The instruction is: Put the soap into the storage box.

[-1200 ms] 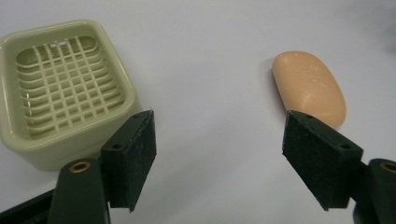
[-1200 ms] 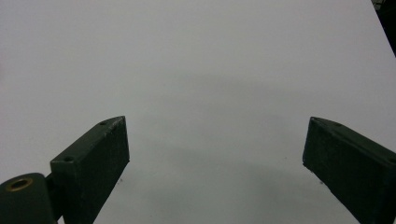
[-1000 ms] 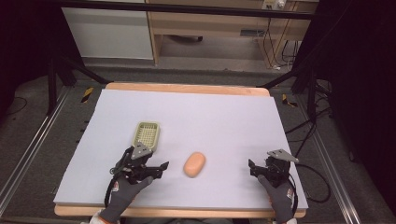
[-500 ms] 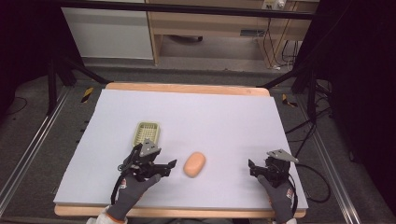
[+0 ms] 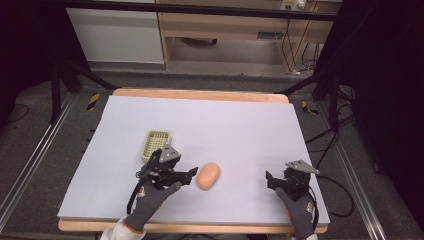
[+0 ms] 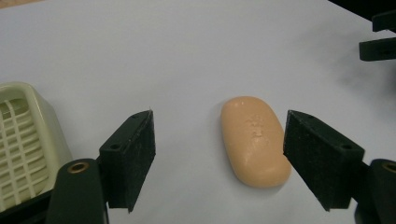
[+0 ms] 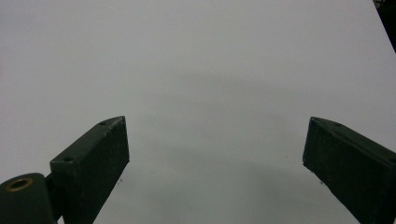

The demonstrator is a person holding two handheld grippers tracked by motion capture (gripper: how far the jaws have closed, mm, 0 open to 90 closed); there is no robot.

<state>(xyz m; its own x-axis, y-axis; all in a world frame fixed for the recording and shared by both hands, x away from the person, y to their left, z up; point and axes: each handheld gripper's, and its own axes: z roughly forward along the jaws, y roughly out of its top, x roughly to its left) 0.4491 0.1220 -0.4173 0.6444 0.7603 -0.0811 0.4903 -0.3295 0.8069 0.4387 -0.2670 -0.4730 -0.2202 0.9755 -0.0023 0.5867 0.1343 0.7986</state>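
High view: left gripper [image 5: 187,176] sits just left of the soap [image 5: 208,176] near the table's [image 5: 240,120] front, soap dish [image 5: 156,143] behind it.

Left gripper view: jaws released, soap lying between them but untouched, likely lined up for a grab.

Right gripper view: right gripper [image 7: 215,163] also spread wide over bare table, apparently idle.

An oval peach soap bar [image 6: 254,140] lies flat on the table, near a pale-green slatted soap dish [image 5: 155,143].

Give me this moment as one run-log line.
left gripper: open, soap bar between jaws | right gripper: open, idle | soap dish: empty
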